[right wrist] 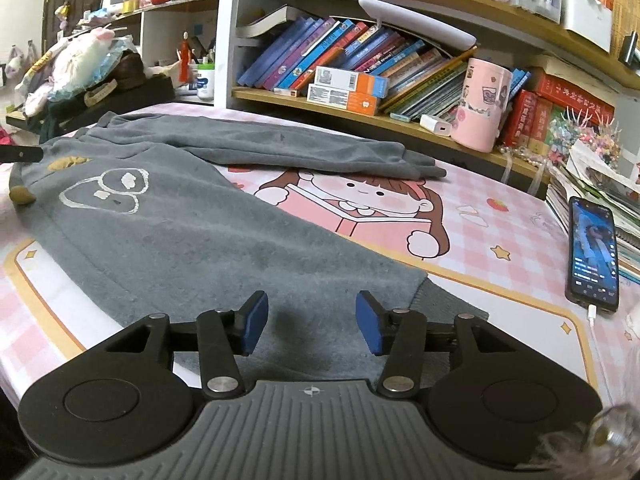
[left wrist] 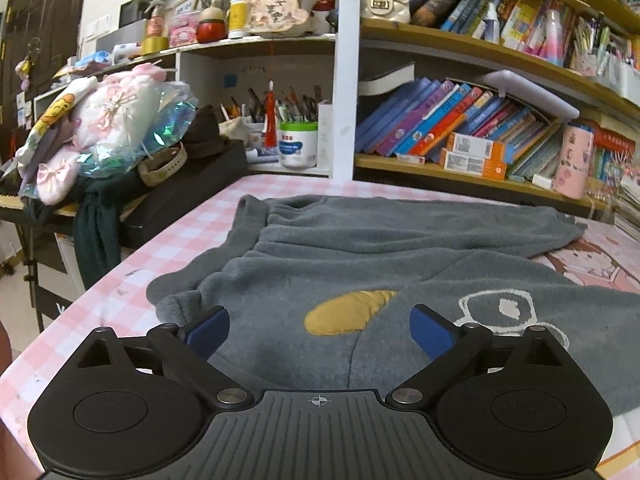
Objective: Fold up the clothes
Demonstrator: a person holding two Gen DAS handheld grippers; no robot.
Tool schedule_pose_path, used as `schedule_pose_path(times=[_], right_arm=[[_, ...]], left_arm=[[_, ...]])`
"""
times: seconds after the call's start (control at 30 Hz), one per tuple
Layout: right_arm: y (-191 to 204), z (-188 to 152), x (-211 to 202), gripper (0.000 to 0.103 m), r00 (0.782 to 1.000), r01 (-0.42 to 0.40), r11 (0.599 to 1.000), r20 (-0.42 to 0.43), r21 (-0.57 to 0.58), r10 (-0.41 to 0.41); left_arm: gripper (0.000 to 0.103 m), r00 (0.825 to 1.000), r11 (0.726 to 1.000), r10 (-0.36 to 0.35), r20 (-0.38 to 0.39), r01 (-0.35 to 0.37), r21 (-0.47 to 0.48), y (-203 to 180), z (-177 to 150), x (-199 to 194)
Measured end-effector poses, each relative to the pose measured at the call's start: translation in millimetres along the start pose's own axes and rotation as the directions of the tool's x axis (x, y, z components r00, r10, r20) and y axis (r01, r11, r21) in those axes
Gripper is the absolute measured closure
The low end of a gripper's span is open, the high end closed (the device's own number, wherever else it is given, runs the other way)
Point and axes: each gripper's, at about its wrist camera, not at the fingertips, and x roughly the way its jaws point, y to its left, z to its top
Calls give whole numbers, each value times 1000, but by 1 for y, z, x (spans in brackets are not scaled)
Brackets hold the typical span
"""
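Nearest the left wrist camera, the left gripper (left wrist: 320, 332) hangs over the gray fleece trousers (left wrist: 360, 264), its blue pads spread wide with nothing between them; the fabric lies below, and the pads press on nothing. A mustard-yellow patch (left wrist: 348, 312) on the fabric sits just beyond the gap between the pads, and a white outline drawing (left wrist: 508, 312) shows beside the right-hand pad.

Seen from the right wrist camera, the right gripper (right wrist: 312, 320) is above the ribbed cuff (right wrist: 452, 304) of one trouser leg, close to the near edge of the table (right wrist: 500, 232). Its jaws stand partly apart, narrower than the left pair, and hold nothing; whether the pads brush the cloth cannot be told.

One trouser leg runs from the near edge toward the left side of the table. The other leg (right wrist: 300, 148) stretches along the far edge, beneath the bookshelf (right wrist: 400, 120). Between the two legs the pink checked tabletop shows a cartoon girl (right wrist: 360, 208). A phone (right wrist: 594, 256) with a lit screen lies near the right edge, well apart from the trousers, with a white cable (right wrist: 592, 320) plugged into it. A pink cup (right wrist: 484, 108) stands on the shelf ledge past the far edge.
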Motion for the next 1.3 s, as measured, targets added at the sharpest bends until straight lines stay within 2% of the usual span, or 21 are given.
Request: schedule_pose_path(times=[0.5,0.83,1.3], right_arm=[[1,0,9,49,1000,-5,1000,-9,-9,5],[2,12,19,46,1000,-15,999,7,-51,15],[-6,44,43,42,993,-112,993,30,-45,114]], left_arm=[[2,999,999,-1,-33,2,32,-7,-3,7],[2,999,999,-6,-53,9,53,-10,-1,14],[0,998,997,-26,-60,31,72,-10,16,28]])
